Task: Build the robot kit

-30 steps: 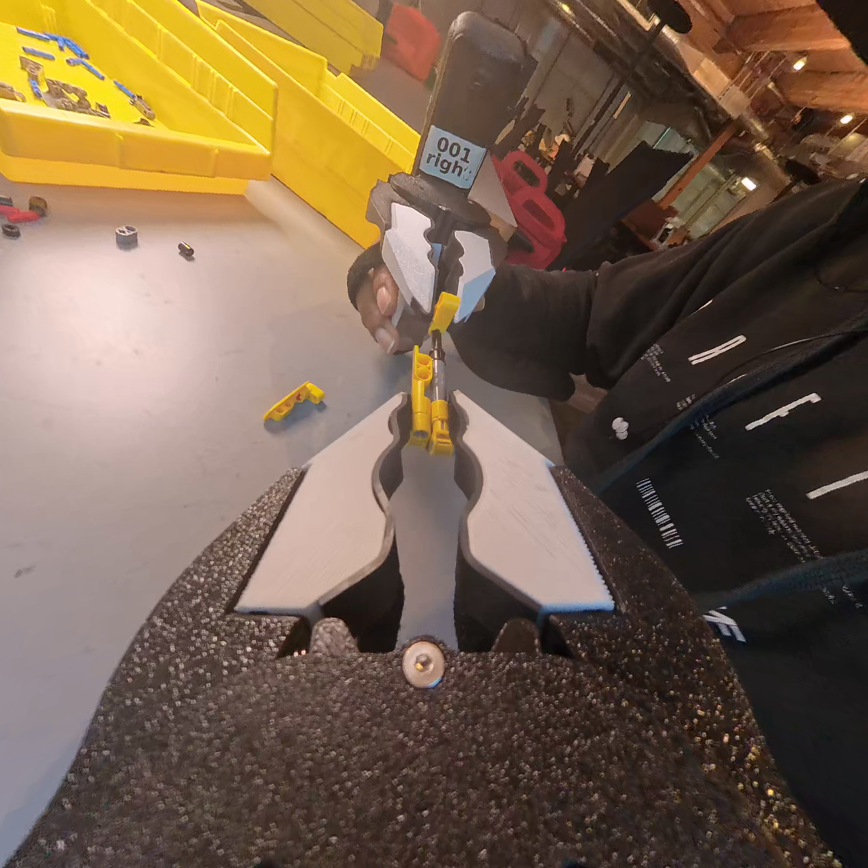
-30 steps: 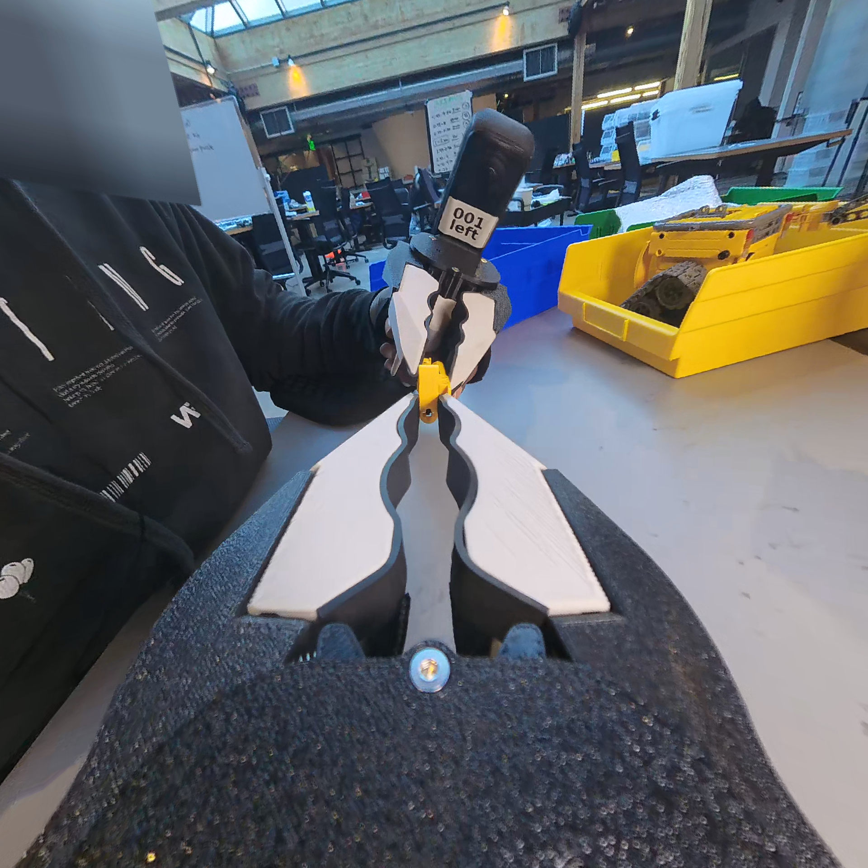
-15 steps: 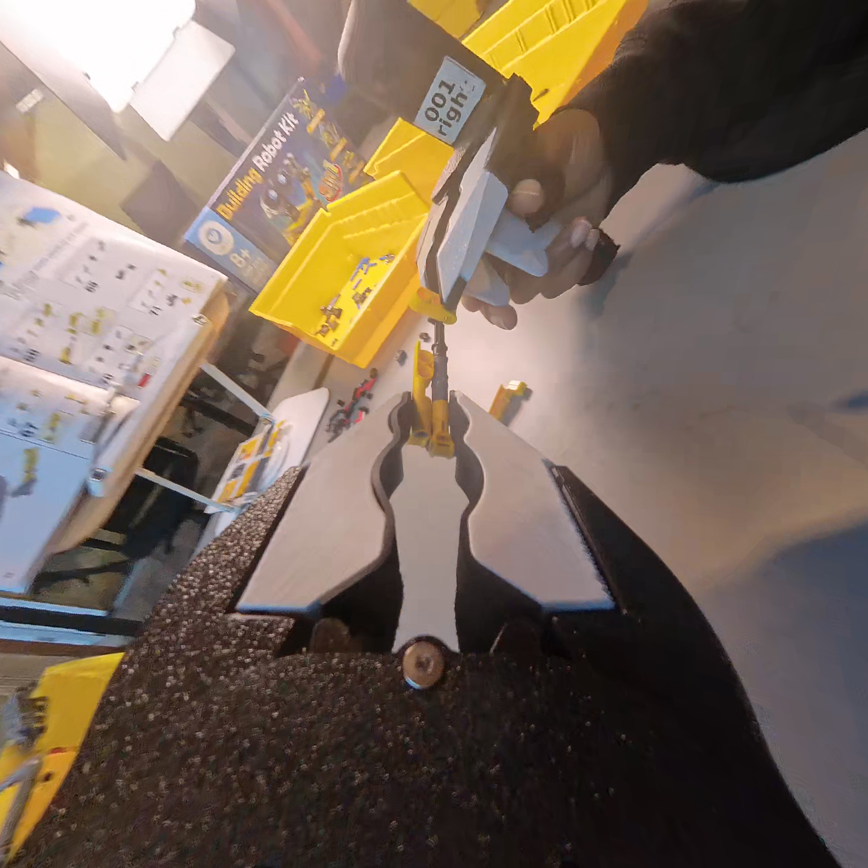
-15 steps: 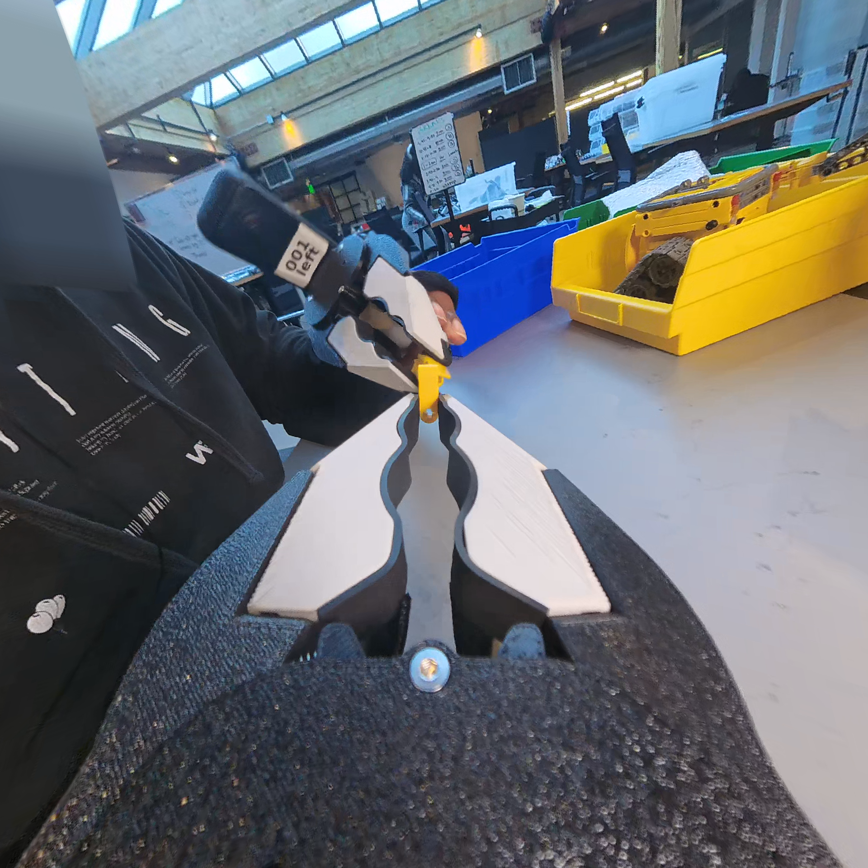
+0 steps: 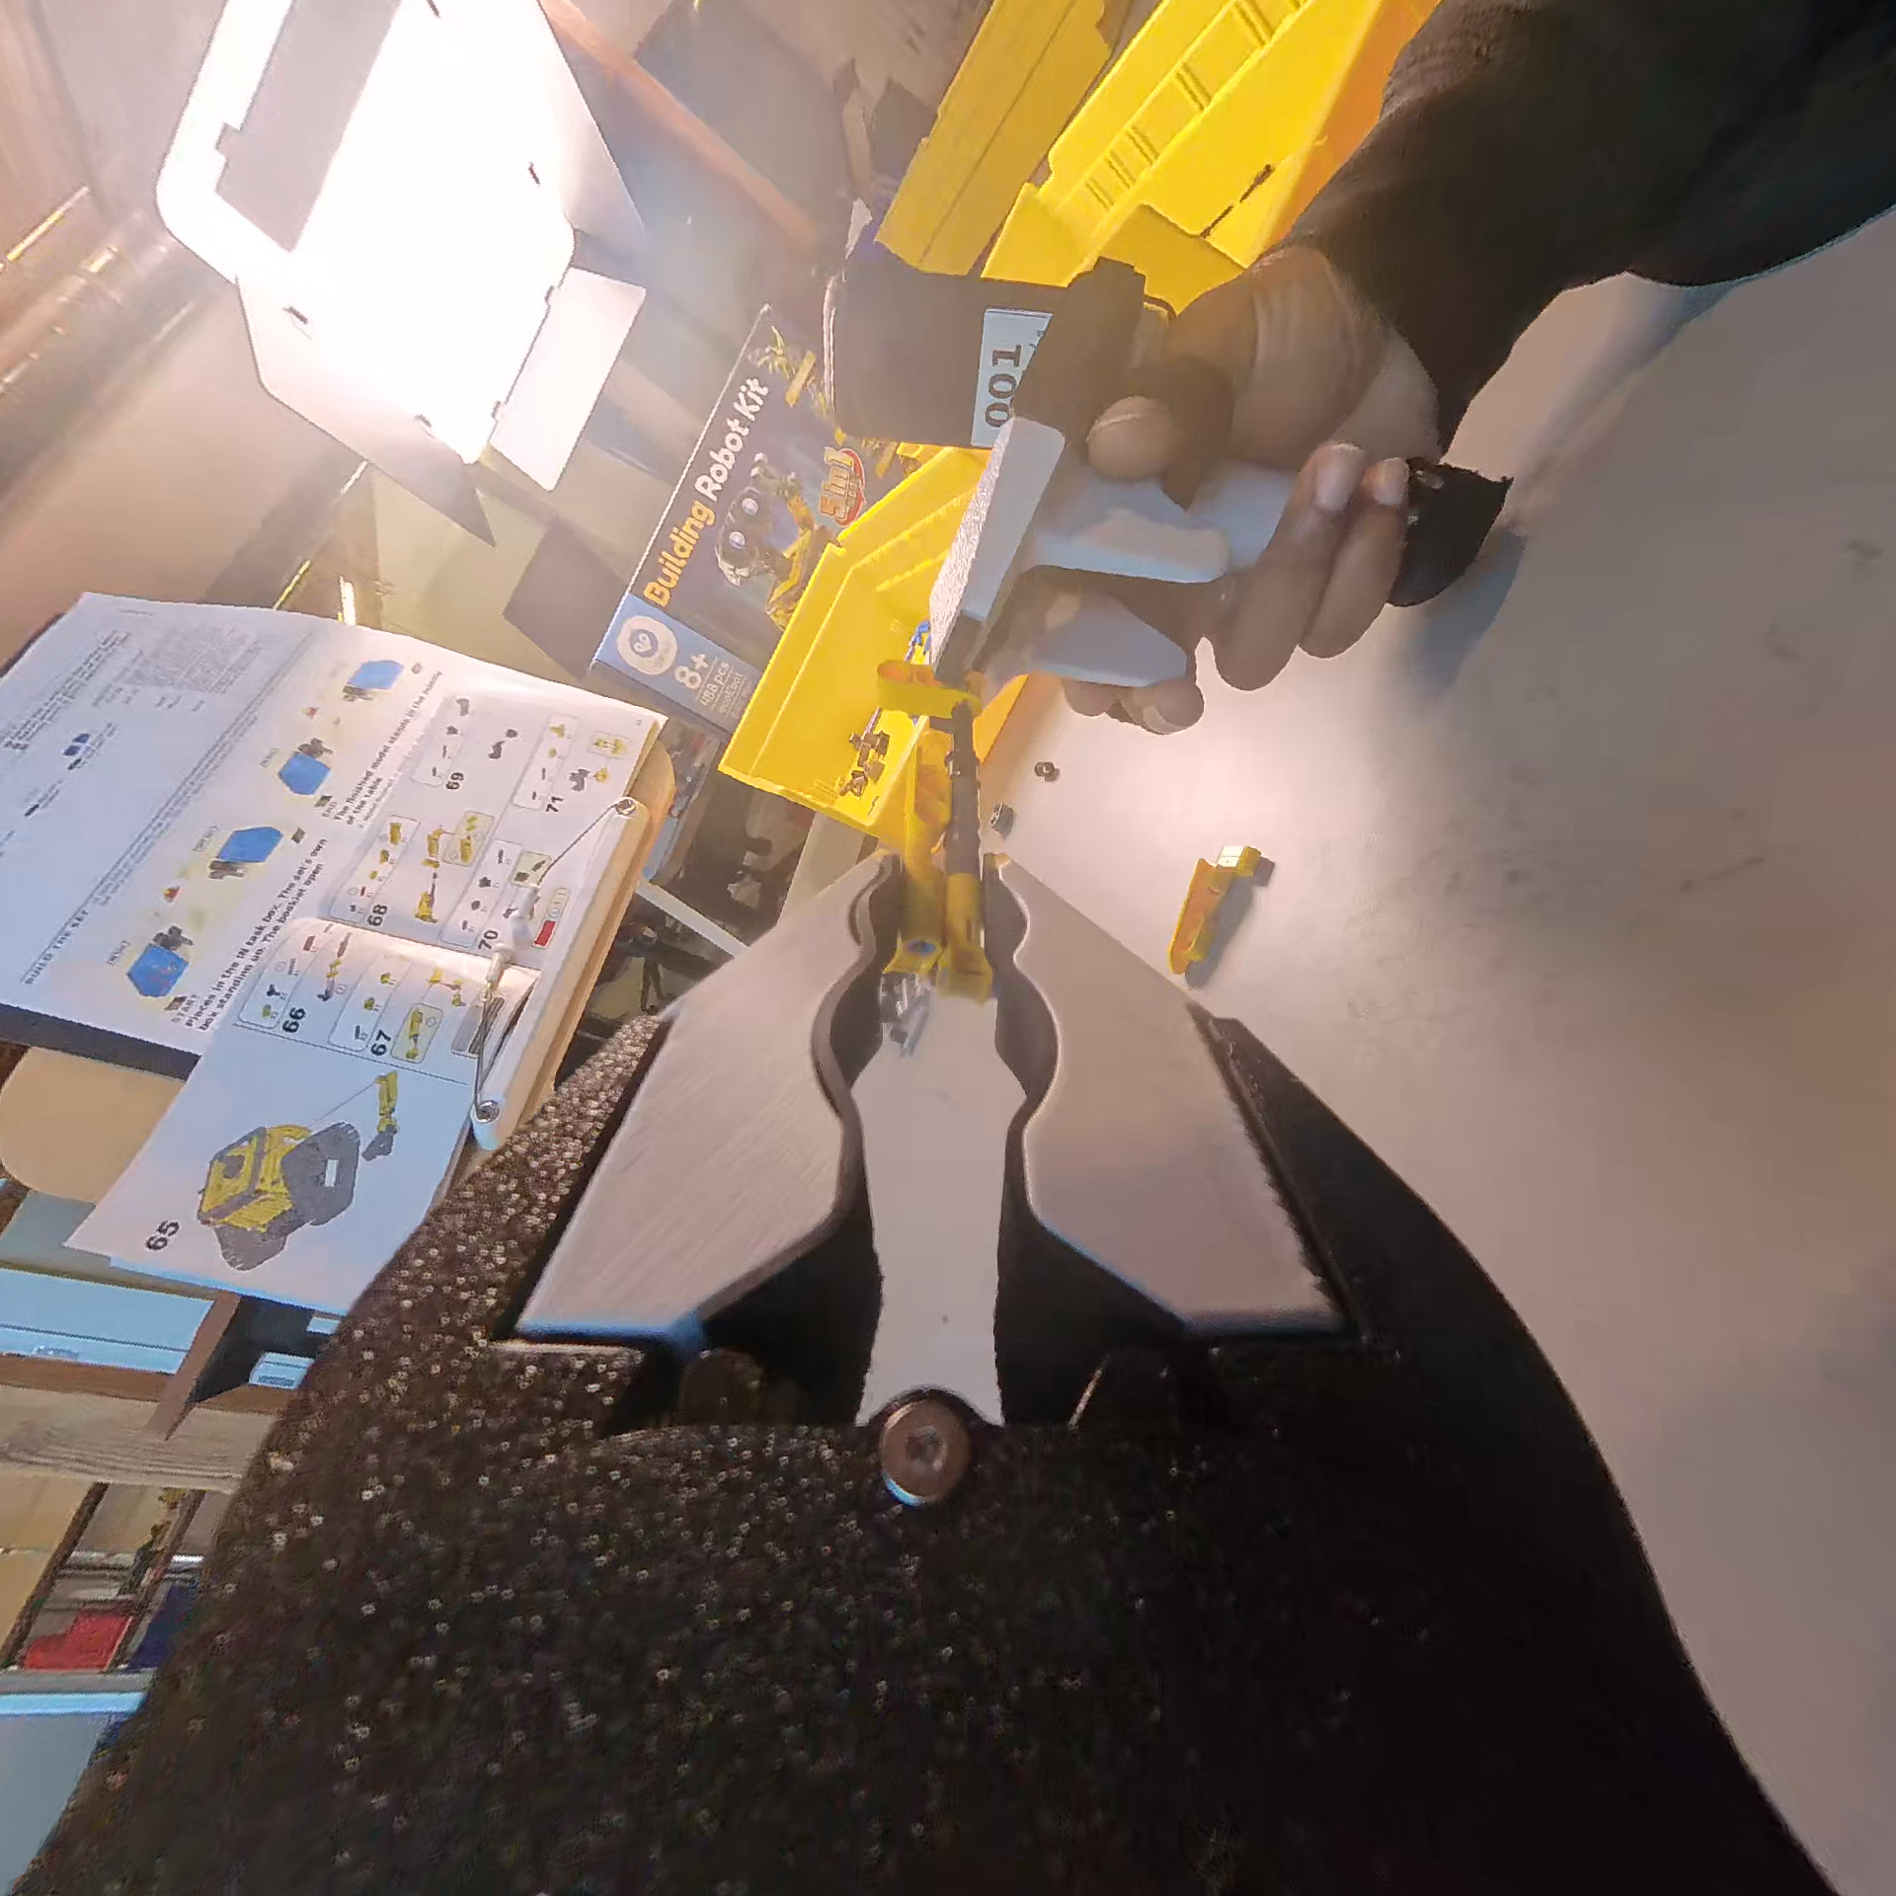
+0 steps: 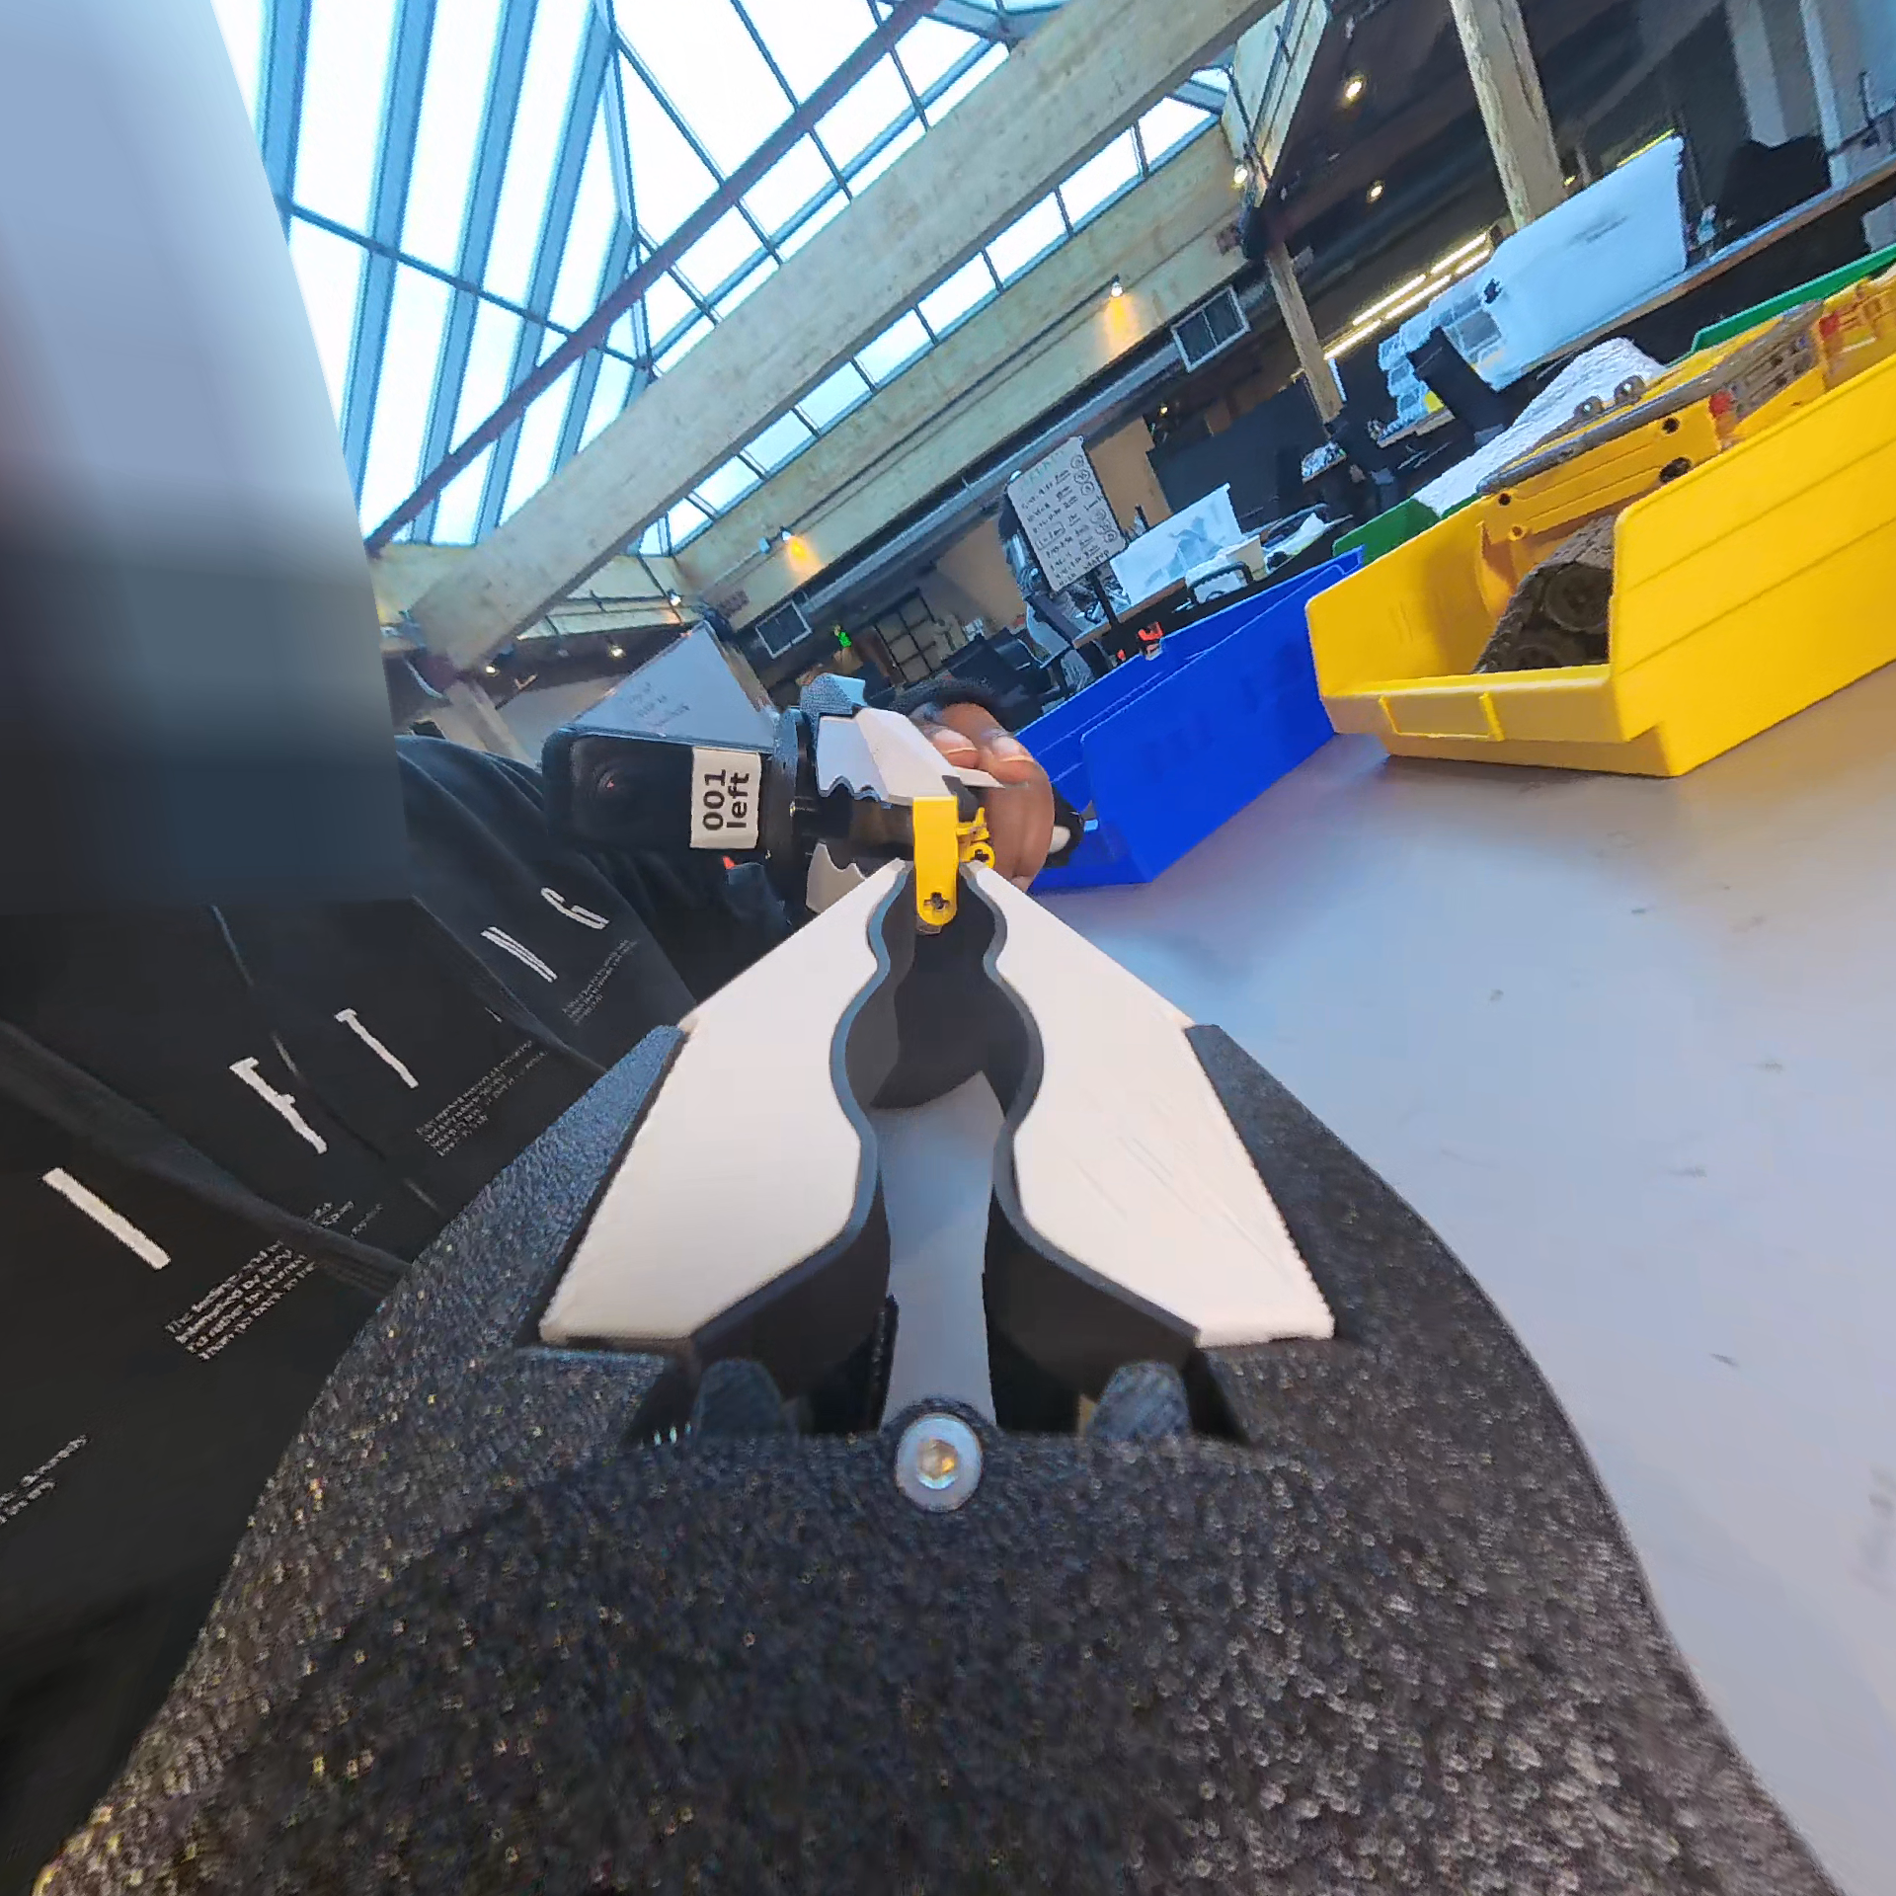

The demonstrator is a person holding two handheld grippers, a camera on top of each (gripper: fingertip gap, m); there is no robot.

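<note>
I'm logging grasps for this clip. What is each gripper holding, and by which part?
The left gripper is shut on the lower yellow end of a small yellow-and-black brick assembly. The right gripper pinches the yellow connector at its opposite end.

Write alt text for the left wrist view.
The left gripper, jaws shut, holds a small yellow assembly, and the right gripper grips its far end above a grey table. An open instruction booklet stands left.

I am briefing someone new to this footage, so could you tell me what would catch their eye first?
The left gripper and right gripper, tip to tip above the grey table, both shut on one small yellow-and-black brick assembly. Left of them, an open instruction booklet stands on a stand; yellow parts bins lie beyond.
</note>
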